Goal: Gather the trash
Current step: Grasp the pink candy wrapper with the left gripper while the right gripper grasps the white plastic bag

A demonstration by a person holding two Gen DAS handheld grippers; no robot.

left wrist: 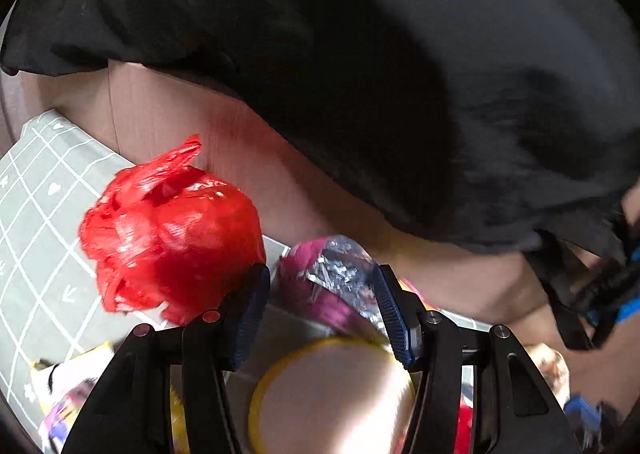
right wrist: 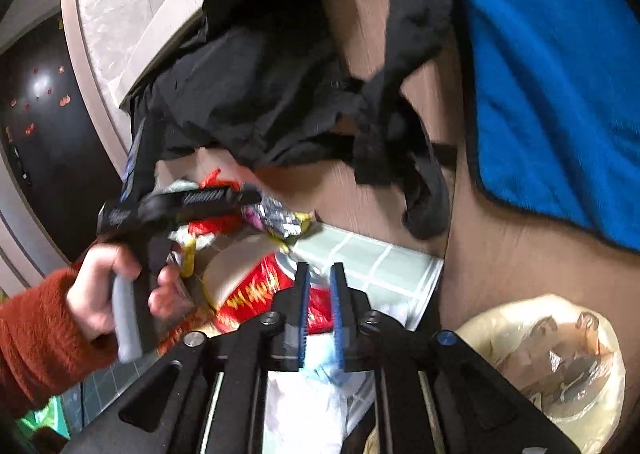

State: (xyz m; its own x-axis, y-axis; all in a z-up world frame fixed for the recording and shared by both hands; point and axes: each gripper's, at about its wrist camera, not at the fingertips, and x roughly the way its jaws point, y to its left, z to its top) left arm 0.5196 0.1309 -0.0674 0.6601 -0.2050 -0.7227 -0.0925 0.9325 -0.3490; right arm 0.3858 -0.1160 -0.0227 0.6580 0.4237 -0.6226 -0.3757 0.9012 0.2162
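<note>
Seen from the left wrist: left gripper [left wrist: 322, 304] clamped on a crumpled foil snack wrapper [left wrist: 340, 274], pink outside and silver inside, pinched between the blue pads [left wrist: 394, 310]. Held above a grey gridded mat [left wrist: 44, 190] on the brown tabletop [left wrist: 168, 110], with a red plastic bag [left wrist: 172, 234] just beside the left finger and a yellow-rimmed lid [left wrist: 332, 394] below. To finish the step well: keep the squeeze steady, carry the wrapper clear of the black garment [left wrist: 360, 74] and let go only over the collecting spot, which cannot be made out here. Seen from the right wrist: right gripper [right wrist: 320, 310] slightly apart, nothing between its pads, hovering over a red-and-yellow snack packet [right wrist: 256, 290] and white crumpled paper [right wrist: 296, 406]. Wrapper [right wrist: 276, 218] well ahead and to the left of this claw, in the other gripper [right wrist: 256, 206], gripped by a hand [right wrist: 108, 294] in a rust sleeve [right wrist: 36, 338]. Blue towel [right wrist: 552, 94] and a bagged bowl [right wrist: 552, 366] off to the right.
</note>
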